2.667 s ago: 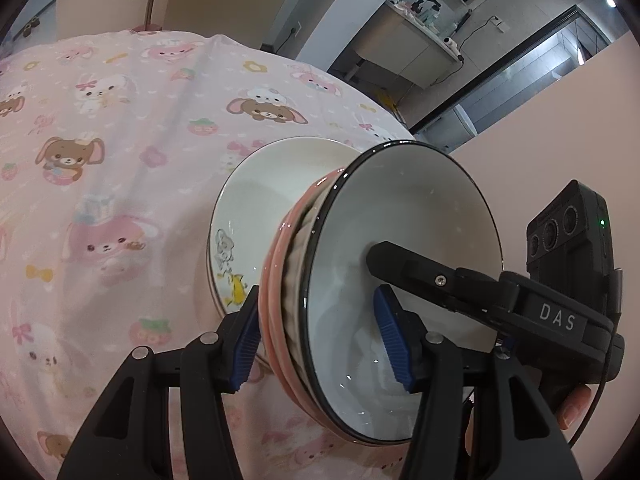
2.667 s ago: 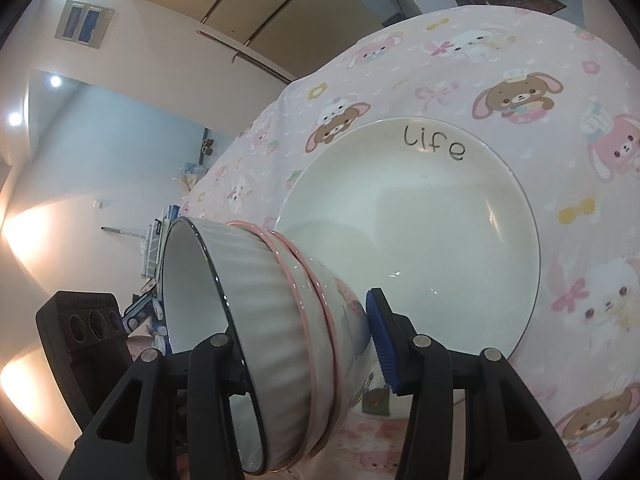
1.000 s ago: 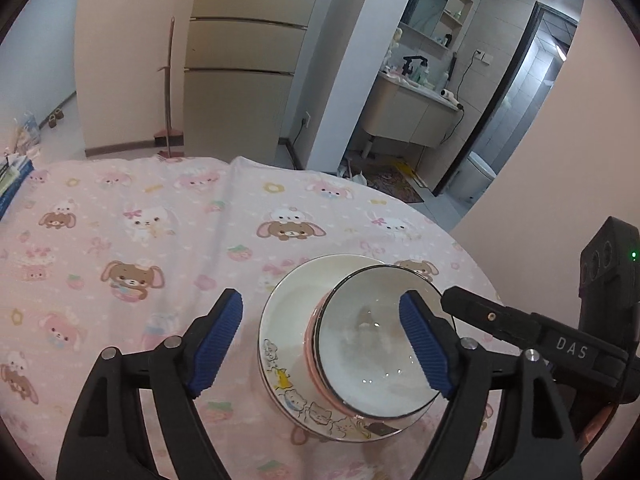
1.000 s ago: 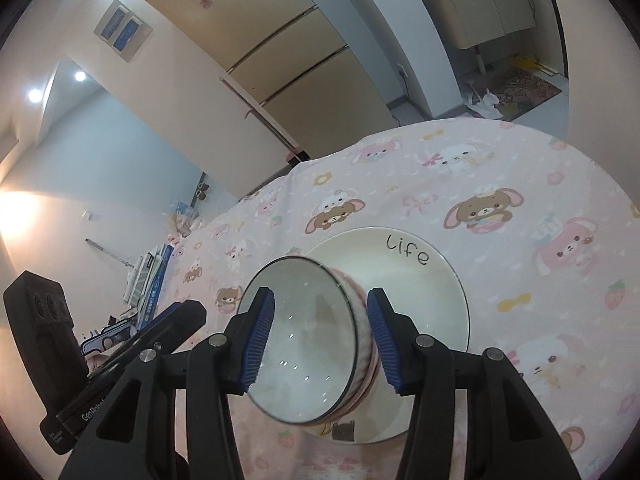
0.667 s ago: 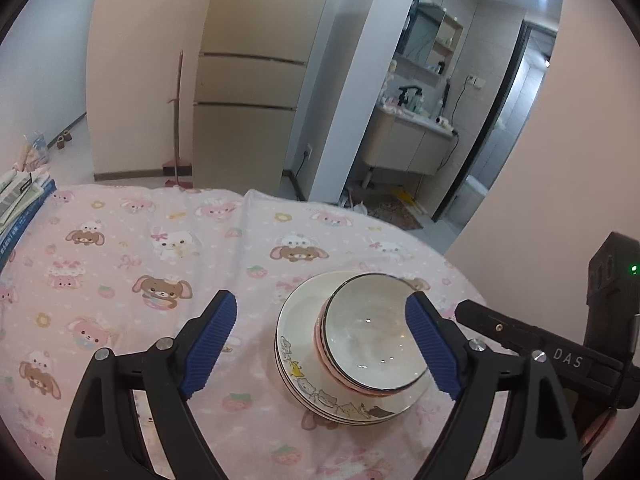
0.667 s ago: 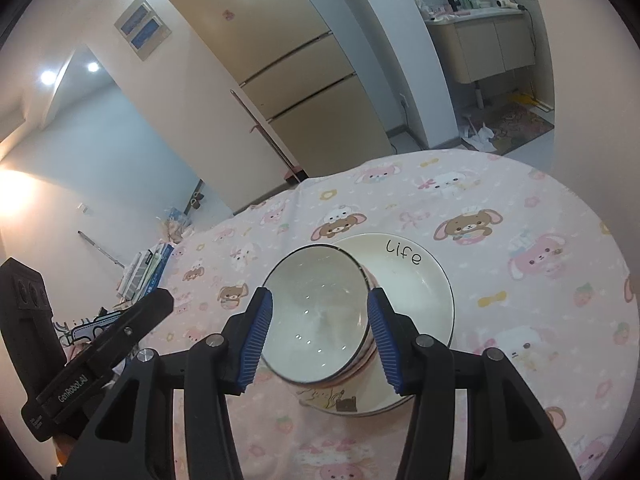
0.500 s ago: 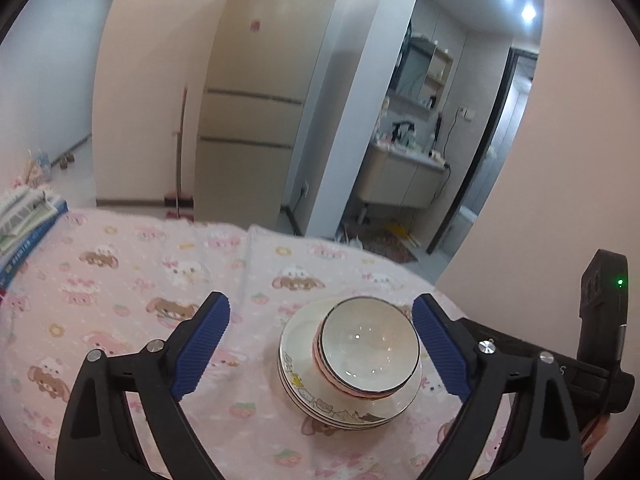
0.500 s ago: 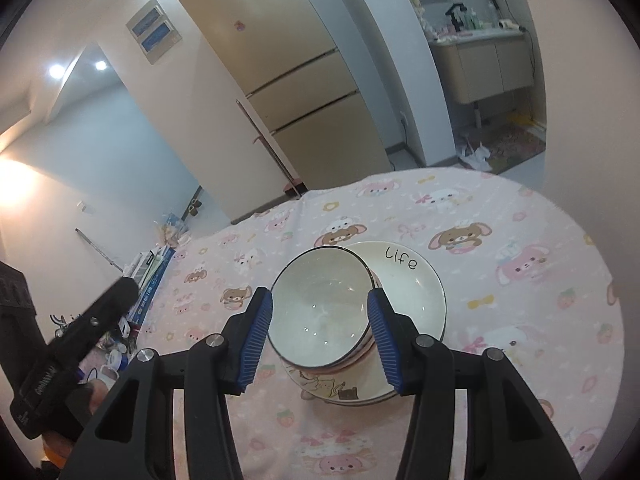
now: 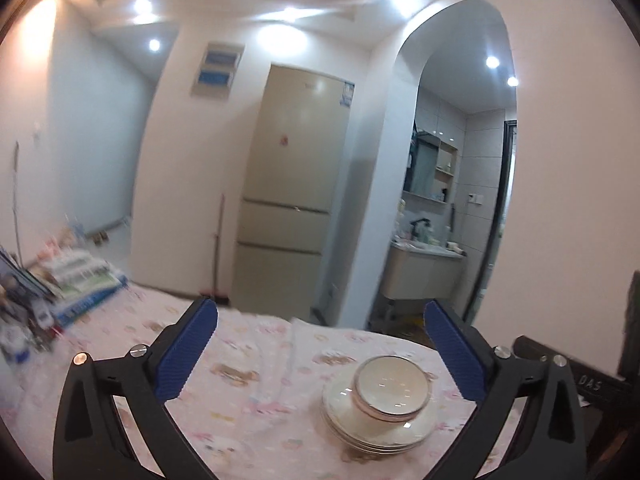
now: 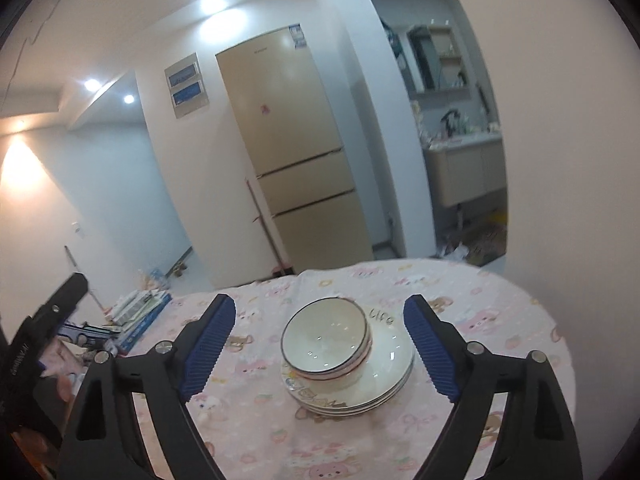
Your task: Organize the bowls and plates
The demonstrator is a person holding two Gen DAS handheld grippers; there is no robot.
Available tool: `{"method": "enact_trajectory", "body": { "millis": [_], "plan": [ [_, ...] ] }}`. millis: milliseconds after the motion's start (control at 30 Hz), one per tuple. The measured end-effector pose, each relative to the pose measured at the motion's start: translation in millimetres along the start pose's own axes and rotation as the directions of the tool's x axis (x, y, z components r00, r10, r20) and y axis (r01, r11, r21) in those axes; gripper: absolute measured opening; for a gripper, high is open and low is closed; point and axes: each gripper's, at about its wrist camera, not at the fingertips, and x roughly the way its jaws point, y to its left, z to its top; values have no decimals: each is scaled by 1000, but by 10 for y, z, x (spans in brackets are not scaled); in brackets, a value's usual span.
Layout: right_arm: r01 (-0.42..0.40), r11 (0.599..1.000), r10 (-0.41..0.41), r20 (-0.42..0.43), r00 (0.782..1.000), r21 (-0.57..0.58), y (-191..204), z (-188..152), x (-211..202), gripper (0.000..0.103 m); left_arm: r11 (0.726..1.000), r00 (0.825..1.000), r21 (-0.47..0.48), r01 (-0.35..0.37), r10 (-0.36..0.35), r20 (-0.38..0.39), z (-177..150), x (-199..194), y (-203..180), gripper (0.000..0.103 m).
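Both tongs hang above the table with nothing between their blue pads. Left tongs (image 9: 320,350) are spread wide, raised well clear of the crockery; the stack sits low and to the right between the pads in that view. Right tongs (image 10: 319,346) are likewise spread wide, with the stack centred between the pads but apart from both.

On the table (image 10: 248,420), covered in a pink cartoon-animal cloth, a pile of white plates (image 10: 384,376) lies flat, the top one lettered near its far rim. Nested bowls (image 10: 324,340) with dark rims sit upright on the top plate, off-centre toward its left side in the right wrist view. The left wrist view shows the same plates (image 9: 340,412) and bowls (image 9: 392,386), somewhat blurred.

Beyond the table stand a beige fridge (image 10: 296,152), with a stack of books (image 9: 76,284) on the far left edge, and an arched doorway to a washbasin (image 9: 424,268) on the right.
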Motion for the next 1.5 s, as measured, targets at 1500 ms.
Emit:
{"method": "enact_trajectory", "body": {
  "millis": [1500],
  "plan": [
    [109, 970, -61, 218, 974, -216, 243, -1362, 309, 103, 977, 995, 188, -96, 88, 55, -1465, -19, 392, 103]
  ]
}}
